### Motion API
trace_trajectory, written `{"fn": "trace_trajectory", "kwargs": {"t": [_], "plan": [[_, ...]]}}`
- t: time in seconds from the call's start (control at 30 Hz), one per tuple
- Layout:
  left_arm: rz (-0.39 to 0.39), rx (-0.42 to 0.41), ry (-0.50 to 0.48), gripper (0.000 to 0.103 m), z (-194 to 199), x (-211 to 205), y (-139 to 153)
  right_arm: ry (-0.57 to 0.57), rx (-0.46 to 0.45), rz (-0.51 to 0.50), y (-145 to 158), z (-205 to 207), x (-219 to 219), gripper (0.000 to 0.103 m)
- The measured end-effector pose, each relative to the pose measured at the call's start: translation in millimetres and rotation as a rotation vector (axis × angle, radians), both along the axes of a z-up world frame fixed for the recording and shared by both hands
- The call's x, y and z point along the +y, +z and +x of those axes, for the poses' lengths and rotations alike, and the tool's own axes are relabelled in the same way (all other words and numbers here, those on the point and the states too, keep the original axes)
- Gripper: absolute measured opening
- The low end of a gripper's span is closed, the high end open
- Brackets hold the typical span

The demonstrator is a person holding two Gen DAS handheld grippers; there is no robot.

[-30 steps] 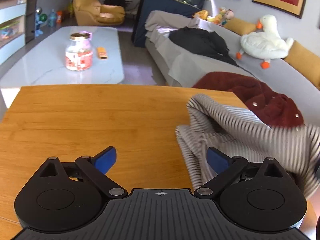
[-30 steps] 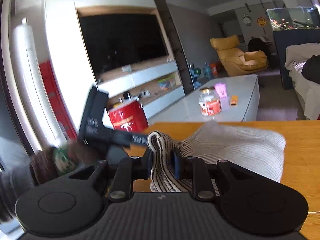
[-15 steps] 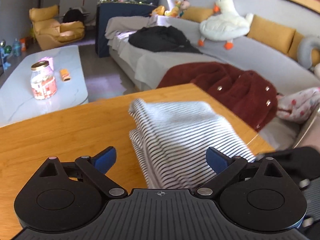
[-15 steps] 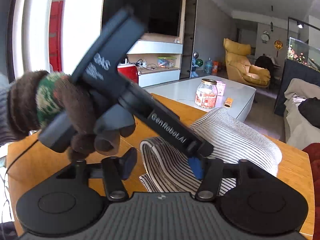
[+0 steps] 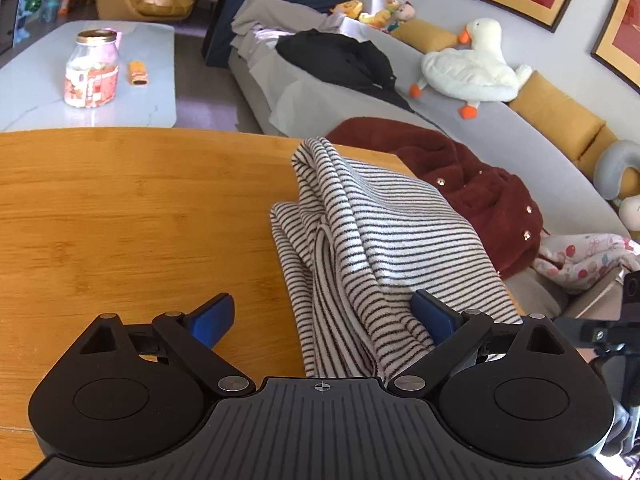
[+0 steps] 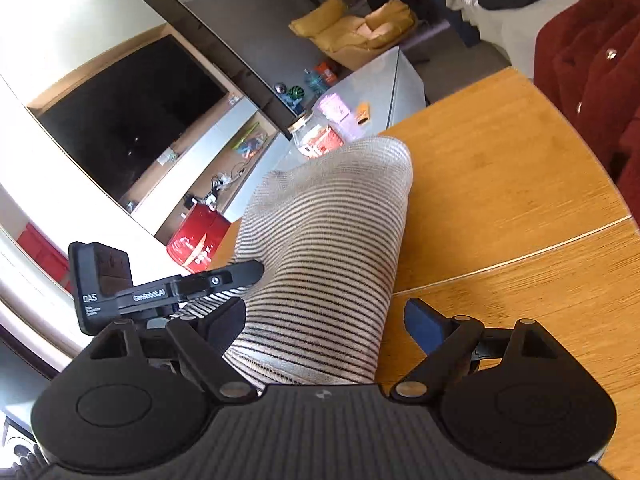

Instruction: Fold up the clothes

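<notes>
Soft striped knit folded on a smooth wooden table

Both the left gripper (image 5: 322,320) and right gripper (image 6: 324,326), just opening, gape wide, gripping nothing; the ribbed striped garment (image 5: 384,240) lies bunched between their blue pads on the table (image 5: 120,216); beyond, a fuzzy maroon coat (image 5: 472,188).

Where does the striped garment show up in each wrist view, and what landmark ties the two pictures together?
Left wrist: striped garment lies right of centre on the wooden table.
Right wrist: striped garment fills the centre, between the open jaws.
Shared landmark: the jar on the white coffee table.
</notes>
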State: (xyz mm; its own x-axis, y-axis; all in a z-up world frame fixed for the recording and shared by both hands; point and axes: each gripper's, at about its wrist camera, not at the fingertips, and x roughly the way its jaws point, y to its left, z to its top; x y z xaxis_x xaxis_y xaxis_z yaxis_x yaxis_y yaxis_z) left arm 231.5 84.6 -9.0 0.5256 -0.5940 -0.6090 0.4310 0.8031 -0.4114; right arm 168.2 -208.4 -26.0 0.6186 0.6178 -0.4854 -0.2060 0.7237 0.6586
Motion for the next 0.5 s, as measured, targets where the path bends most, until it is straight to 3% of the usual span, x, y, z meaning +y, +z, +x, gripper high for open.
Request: {"fn": "trace_trajectory", "kwargs": {"t": [0.1,0.23,0.4,0.5], "plan": [[-0.023,0.0,0.018,0.094,-6.8,2.4,-3.3,0.036,0.042,0.013,-0.6,15.1,7.4,0.079],[-0.055,0.013,0.022,0.09,-15.9,2.8,-5.4,0.072,-0.022,-0.116,19.0,32.3,17.6,0.067],[-0.071,0.005,-0.031,0.08,-32.4,-10.5,1.1,0.079,-0.115,-0.263,24.9,47.4,21.9,0.068],[-0.04,-0.028,-0.05,0.082,-41.8,-21.1,6.6,0.067,-0.128,-0.259,24.0,50.9,17.9,0.071]]}}
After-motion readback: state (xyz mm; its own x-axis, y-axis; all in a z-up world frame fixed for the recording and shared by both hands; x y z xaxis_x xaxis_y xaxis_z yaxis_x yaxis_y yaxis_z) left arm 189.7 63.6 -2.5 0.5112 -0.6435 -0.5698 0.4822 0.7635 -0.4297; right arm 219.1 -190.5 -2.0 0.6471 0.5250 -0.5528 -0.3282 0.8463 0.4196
